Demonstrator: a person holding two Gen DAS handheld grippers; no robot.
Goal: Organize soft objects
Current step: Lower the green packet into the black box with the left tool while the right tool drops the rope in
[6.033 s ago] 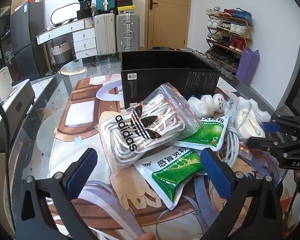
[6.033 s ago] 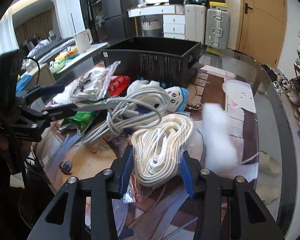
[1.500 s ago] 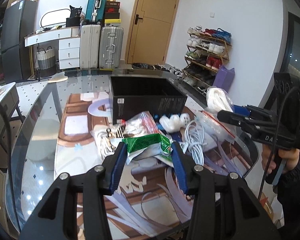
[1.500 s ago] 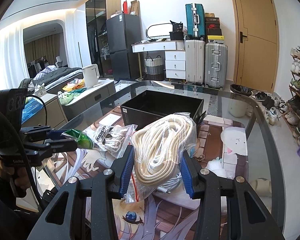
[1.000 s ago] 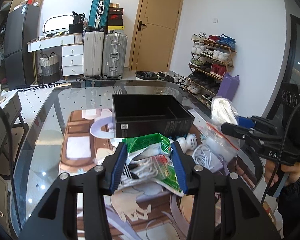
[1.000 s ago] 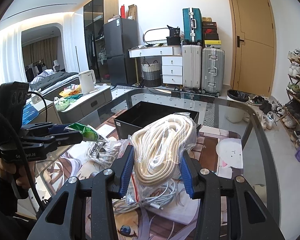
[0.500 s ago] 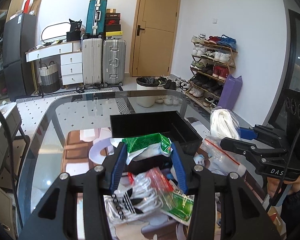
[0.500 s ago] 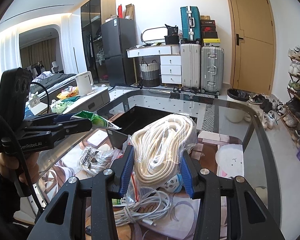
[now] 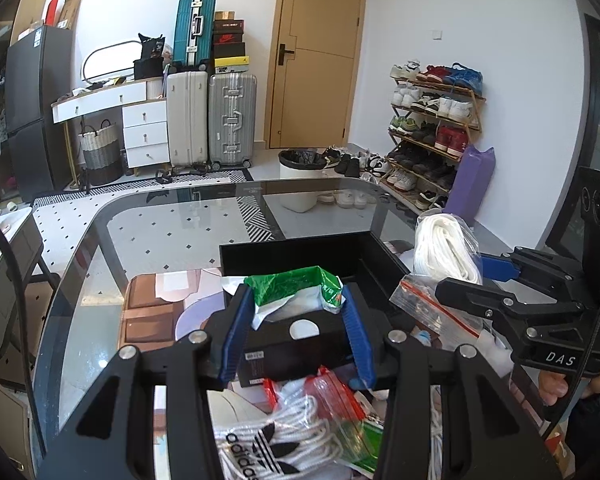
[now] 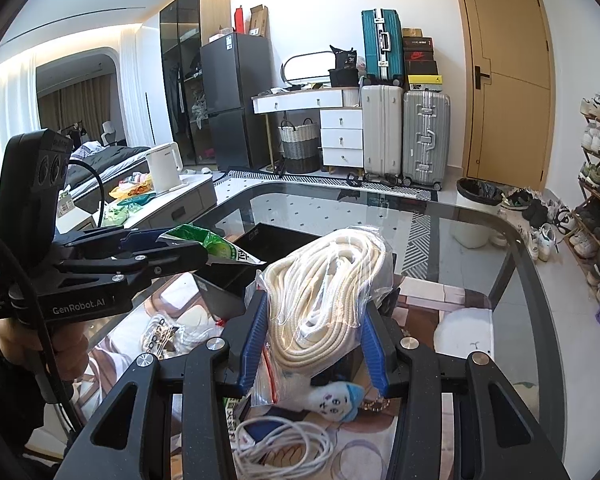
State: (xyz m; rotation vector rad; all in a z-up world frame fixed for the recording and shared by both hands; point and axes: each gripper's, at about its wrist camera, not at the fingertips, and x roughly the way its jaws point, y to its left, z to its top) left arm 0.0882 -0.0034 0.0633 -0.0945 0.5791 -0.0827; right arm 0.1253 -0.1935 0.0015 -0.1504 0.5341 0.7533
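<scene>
My left gripper (image 9: 296, 320) is shut on a green and white medicine packet (image 9: 296, 292) and holds it over the near edge of the open black box (image 9: 296, 256). It also shows in the right wrist view (image 10: 216, 246). My right gripper (image 10: 312, 332) is shut on a clear bag of cream rope (image 10: 324, 292), raised above the table beside the box (image 10: 276, 240). That bag shows in the left wrist view (image 9: 446, 248). An adidas bag of white laces (image 9: 276, 448), another green packet (image 9: 360, 440), a white cable (image 10: 284, 444) and a small plush doll (image 10: 332, 396) lie on the table.
The glass table (image 9: 172, 216) has a printed mat (image 9: 156, 312) under the pile. Suitcases (image 9: 212, 116), a white drawer unit (image 9: 144, 128), a bin (image 9: 300, 184) and a shoe rack (image 9: 432, 128) stand on the floor beyond. A kettle (image 10: 164, 168) sits on a side cabinet.
Both grippers have risen and moved forward toward the black box with their loads. The green packet now hangs over the box's near edge.
</scene>
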